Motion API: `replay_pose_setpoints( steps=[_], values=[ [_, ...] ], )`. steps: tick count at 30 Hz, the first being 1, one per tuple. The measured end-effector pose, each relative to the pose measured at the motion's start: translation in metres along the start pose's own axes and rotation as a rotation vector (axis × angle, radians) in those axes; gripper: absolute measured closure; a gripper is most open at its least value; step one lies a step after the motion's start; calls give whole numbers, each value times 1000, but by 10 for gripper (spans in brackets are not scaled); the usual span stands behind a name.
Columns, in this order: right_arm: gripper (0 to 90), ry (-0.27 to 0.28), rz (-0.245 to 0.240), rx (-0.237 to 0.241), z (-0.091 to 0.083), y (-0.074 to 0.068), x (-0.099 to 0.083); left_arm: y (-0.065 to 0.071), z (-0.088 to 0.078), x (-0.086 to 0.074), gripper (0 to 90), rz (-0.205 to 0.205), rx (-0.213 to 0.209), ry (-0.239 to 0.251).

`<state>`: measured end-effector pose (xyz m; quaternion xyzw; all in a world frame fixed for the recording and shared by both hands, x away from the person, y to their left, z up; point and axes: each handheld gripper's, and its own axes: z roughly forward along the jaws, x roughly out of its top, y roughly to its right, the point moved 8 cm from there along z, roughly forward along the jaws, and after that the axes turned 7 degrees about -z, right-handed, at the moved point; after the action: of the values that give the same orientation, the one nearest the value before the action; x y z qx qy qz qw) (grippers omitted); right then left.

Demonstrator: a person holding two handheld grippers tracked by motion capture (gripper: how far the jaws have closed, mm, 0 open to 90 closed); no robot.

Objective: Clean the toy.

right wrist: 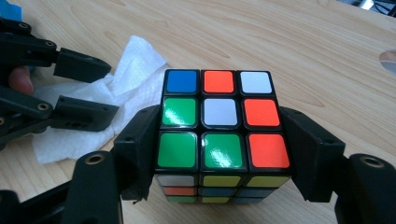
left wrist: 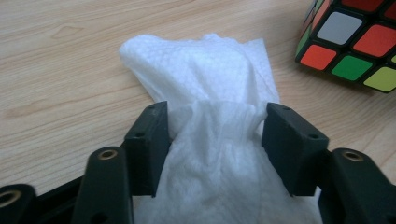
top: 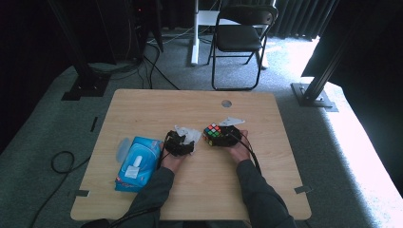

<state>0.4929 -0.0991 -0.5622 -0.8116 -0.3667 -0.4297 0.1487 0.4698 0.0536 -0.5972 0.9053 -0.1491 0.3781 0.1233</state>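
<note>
Cube clamped in my right jaws, wipe lying loose between my left ones.

The puzzle cube (right wrist: 219, 135) sits on the tabletop (top: 157, 104), near its middle, pinched on two opposite sides by my right gripper (right wrist: 219, 154). Just beside it lies the crumpled white wipe (left wrist: 205, 140); my left gripper (left wrist: 212, 140) straddles it with jaws spread, the wipe bunched between them, not squeezed. Farther to my left a blue pack of wipes (top: 138, 164) lies flat, well apart from the cube. A folding chair (top: 240, 35) stands beyond the tabletop.
</note>
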Motion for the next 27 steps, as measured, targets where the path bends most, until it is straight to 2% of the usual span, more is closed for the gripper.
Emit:
replay_pose_setpoints(
  steps=[7,9,15,22,27],
  values=[
    [341,-1,-15,18,-1,-5,-1,7,-1,1,737,6,-45,-27],
    [341,-3,-22,21,-1,-6,-2,7,-2,1,790,12,-46,-32],
    [341,-5,-36,34,-2,-9,-3,10,-6,4,821,4,-69,-15],
    [341,-8,-37,41,-1,-12,-5,21,-17,14,823,46,-111,39],
    [341,-10,-36,44,-1,-12,-6,26,-24,21,824,60,-132,67]
  ],
)
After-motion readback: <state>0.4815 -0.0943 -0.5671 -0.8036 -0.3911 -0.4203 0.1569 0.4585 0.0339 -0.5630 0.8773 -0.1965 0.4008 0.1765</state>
